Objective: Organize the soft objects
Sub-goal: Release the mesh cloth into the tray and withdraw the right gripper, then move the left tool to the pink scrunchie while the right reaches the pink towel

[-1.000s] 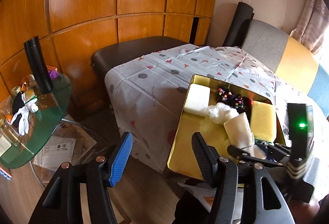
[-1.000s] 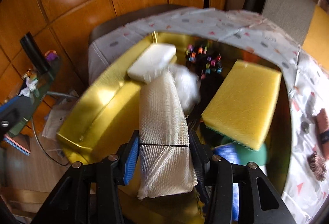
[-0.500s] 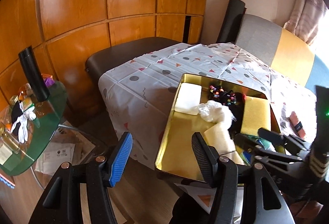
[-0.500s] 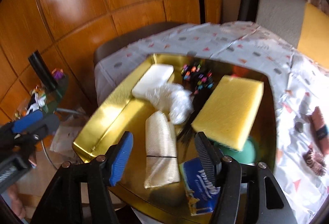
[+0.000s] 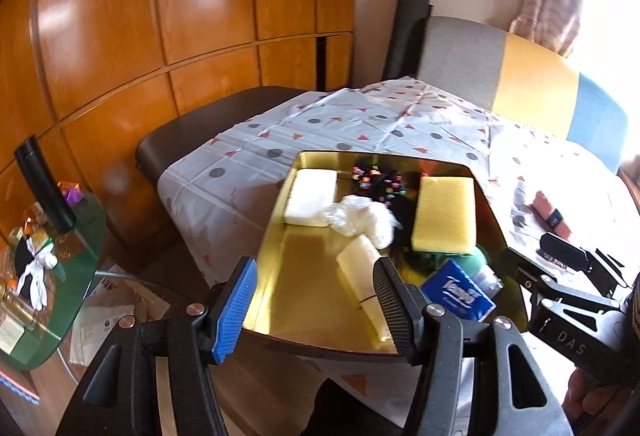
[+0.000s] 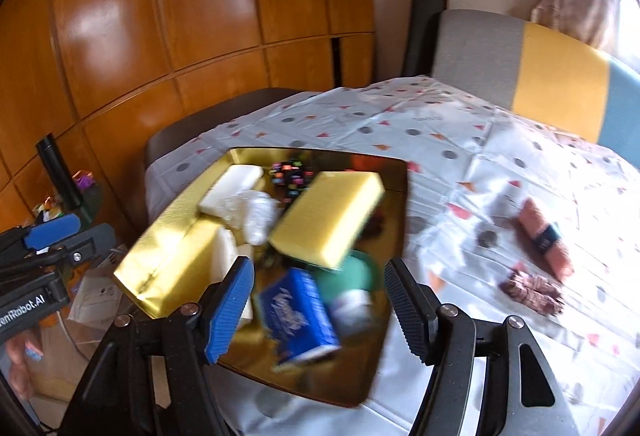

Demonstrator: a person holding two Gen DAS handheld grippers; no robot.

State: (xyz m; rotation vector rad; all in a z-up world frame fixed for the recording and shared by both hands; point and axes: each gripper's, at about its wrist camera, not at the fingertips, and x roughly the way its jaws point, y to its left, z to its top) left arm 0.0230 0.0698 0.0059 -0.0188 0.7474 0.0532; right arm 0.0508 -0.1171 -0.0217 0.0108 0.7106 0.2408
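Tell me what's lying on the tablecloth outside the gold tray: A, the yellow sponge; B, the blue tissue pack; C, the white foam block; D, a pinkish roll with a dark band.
D: the pinkish roll lies on the tablecloth, right of the gold tray.

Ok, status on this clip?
Both grippers, left and right, open and empty. Mesh roll lies in gold tray. Nothing blocking.
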